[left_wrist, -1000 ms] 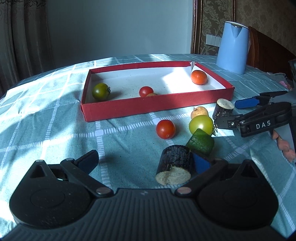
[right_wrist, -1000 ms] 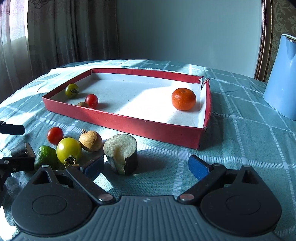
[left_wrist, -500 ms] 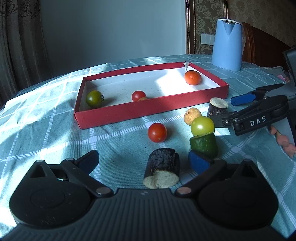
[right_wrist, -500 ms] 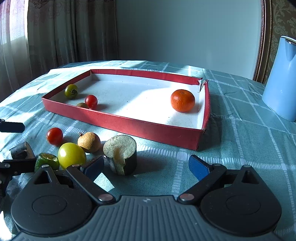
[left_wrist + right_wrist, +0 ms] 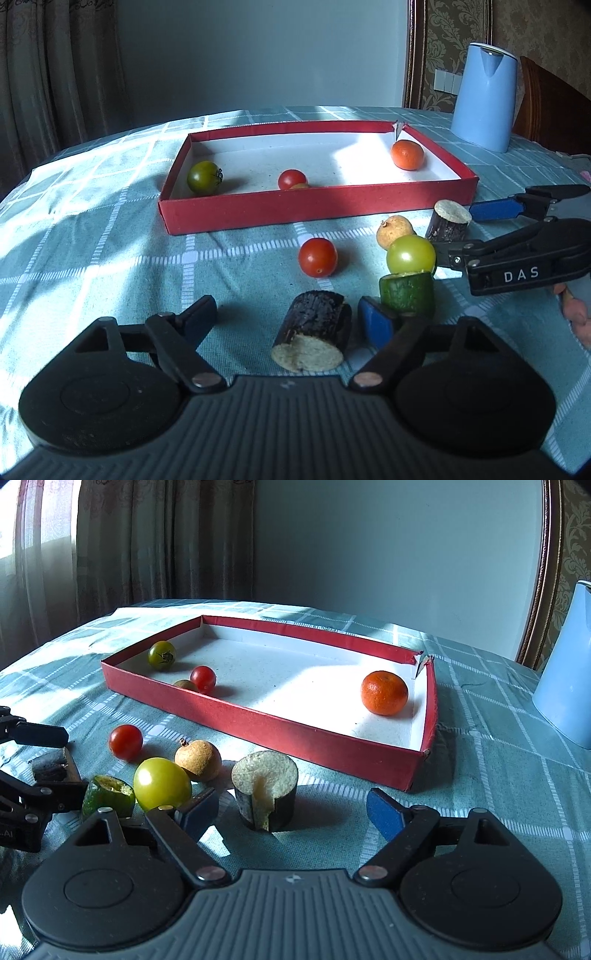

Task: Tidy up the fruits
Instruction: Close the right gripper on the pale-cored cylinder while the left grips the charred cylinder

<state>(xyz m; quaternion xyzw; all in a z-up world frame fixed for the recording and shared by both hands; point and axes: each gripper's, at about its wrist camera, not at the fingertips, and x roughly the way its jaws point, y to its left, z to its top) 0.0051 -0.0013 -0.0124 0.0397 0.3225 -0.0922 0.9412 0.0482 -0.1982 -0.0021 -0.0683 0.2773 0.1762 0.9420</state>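
A red tray [image 5: 317, 212] [image 5: 317, 734] holds a dark green tomato [image 5: 202, 177], a small red tomato [image 5: 291, 179], a brown fruit [image 5: 184, 684] and an orange [image 5: 407, 154] [image 5: 384, 692]. On the cloth lie a red tomato [image 5: 317, 257] [image 5: 125, 742], a tan fruit [image 5: 395, 231] [image 5: 198, 759], a yellow-green tomato [image 5: 410, 254] [image 5: 161, 784], a green chunk [image 5: 407, 293] [image 5: 108, 797] and two dark cut chunks [image 5: 314, 339] [image 5: 265, 789]. My left gripper [image 5: 288, 321] is open around the near dark chunk. My right gripper [image 5: 291, 808] is open around the other chunk.
A blue kettle [image 5: 484, 96] [image 5: 565, 686] stands at the table's far right behind the tray. A checked teal cloth [image 5: 110, 240] covers the table. Curtains hang at the back left. A wooden chair [image 5: 546, 110] is behind the kettle.
The left gripper has drifted left and back, so the fruits sit further right in its view. The right gripper has risen a little and tilted. No fruit has been taken.
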